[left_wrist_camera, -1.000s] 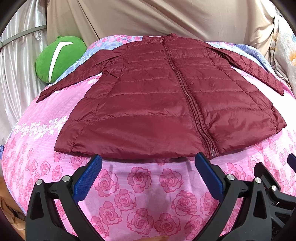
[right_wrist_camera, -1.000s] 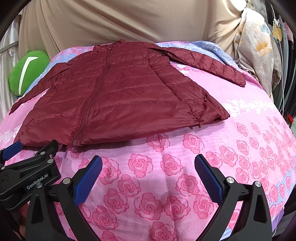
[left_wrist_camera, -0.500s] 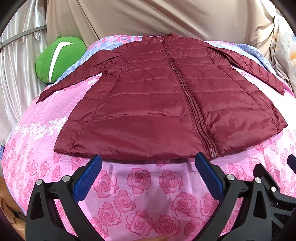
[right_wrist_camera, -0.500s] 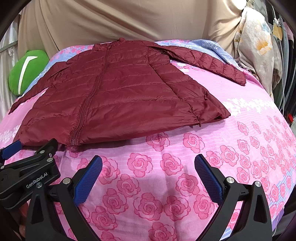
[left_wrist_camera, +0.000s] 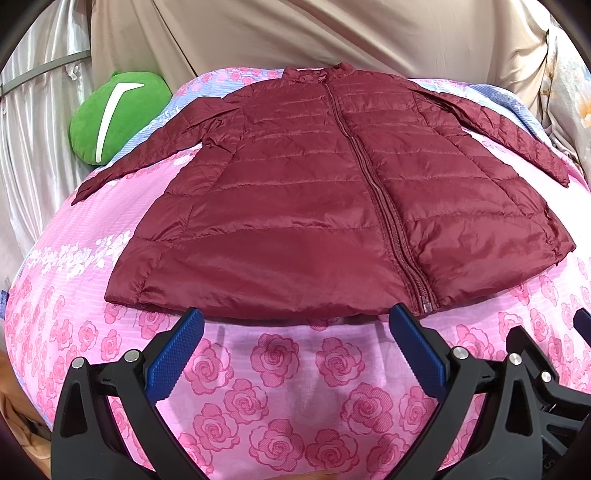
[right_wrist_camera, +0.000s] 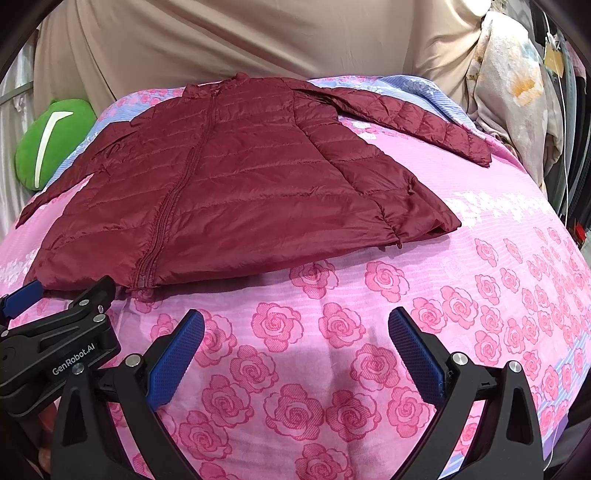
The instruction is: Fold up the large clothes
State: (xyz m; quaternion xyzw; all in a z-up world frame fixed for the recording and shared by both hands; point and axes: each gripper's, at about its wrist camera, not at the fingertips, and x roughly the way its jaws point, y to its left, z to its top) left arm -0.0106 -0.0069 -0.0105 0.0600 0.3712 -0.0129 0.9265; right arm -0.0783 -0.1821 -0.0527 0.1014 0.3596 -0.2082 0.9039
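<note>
A dark red quilted jacket (left_wrist_camera: pixel 332 192) lies flat and zipped on a pink rose-print bed sheet (left_wrist_camera: pixel 280 387), collar at the far end, both sleeves spread outward. It also shows in the right wrist view (right_wrist_camera: pixel 229 192). My left gripper (left_wrist_camera: pixel 295 350) is open and empty, hovering just short of the jacket's hem near the zipper bottom. My right gripper (right_wrist_camera: pixel 295 350) is open and empty over bare sheet, to the right of the left one and short of the hem. The left gripper's body (right_wrist_camera: pixel 55 354) shows at the lower left of the right wrist view.
A green cushion (left_wrist_camera: pixel 114 114) lies at the far left by the jacket's left sleeve. A beige cloth backdrop (left_wrist_camera: pixel 314 33) hangs behind the bed. Floral fabric (right_wrist_camera: pixel 517 85) is piled at the far right. The bed falls away at its left and right sides.
Both grippers have crept slightly forward toward the jacket's hem. Both stay open. The jacket has not moved.
</note>
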